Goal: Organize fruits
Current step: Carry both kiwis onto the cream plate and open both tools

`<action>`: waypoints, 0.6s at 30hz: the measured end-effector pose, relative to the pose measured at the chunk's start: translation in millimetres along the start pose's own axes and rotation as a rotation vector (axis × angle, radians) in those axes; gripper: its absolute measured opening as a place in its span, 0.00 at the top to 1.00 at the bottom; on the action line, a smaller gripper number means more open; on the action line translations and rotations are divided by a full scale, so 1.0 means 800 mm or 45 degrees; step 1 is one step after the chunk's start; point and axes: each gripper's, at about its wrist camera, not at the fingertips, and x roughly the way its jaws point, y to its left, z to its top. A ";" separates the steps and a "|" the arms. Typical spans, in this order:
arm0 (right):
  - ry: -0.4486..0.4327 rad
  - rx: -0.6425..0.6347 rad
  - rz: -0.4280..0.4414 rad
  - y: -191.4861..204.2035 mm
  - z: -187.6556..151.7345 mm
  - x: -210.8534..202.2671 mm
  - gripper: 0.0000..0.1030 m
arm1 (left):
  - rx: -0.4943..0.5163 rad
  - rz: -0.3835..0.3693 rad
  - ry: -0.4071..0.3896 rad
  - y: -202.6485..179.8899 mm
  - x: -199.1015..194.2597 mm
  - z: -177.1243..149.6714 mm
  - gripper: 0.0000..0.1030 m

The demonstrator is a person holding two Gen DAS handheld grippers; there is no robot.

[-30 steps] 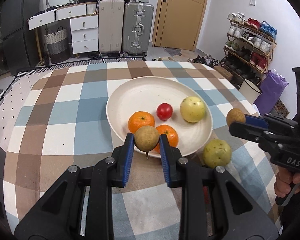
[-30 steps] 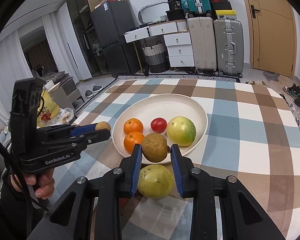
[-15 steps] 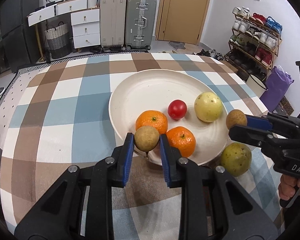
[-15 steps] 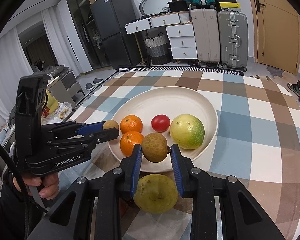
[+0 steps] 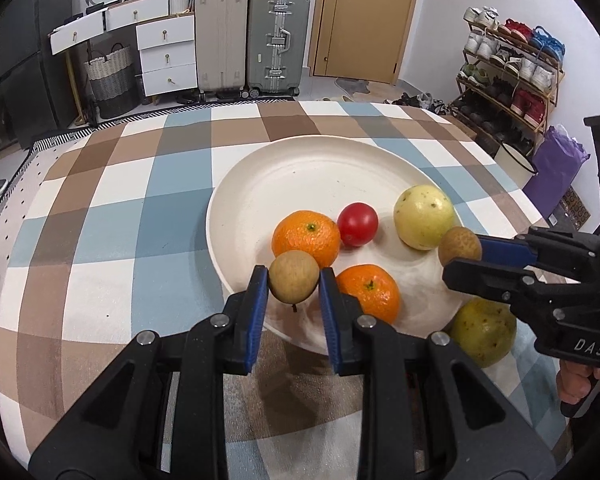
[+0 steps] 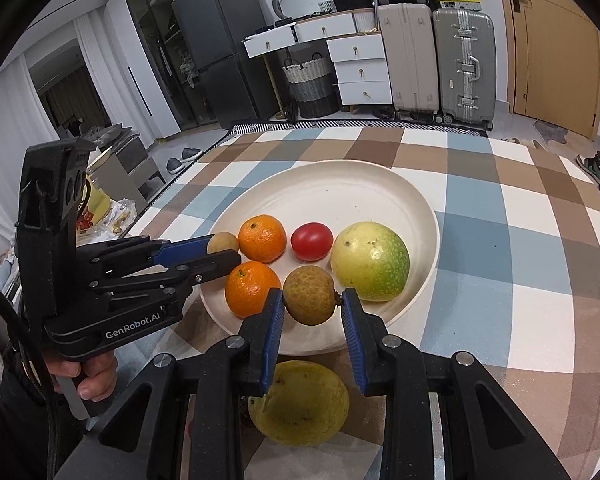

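The left gripper [image 5: 294, 280] was clamped on a small tan-brown fruit [image 5: 294, 276], holding it over the near rim of the cream plate [image 5: 300, 172]. The right gripper [image 6: 310, 300] was likewise closed on a second brown fruit [image 6: 309, 295] — a rougher, slightly greener one — held above the plate's near edge, with its blue pads [image 6: 274, 320] pressing on both sides. Each gripper showed in the other's view, coming in from the side with its fruit at the tip. On the plate lay two oranges [image 5: 306, 236] [image 5: 368, 292], a red tomato [image 5: 357, 224] and a pale yellow-green round fruit [image 5: 423, 222], all gathered towards the near half. One more yellow-green fruit [image 6: 298, 402] sat on the checked tablecloth [image 5: 112, 220] — just outside the plate's near rim, under the right gripper.
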 end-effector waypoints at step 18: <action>-0.011 -0.052 -0.047 0.006 0.003 0.003 0.63 | 0.035 0.016 0.007 -0.010 0.003 0.001 0.74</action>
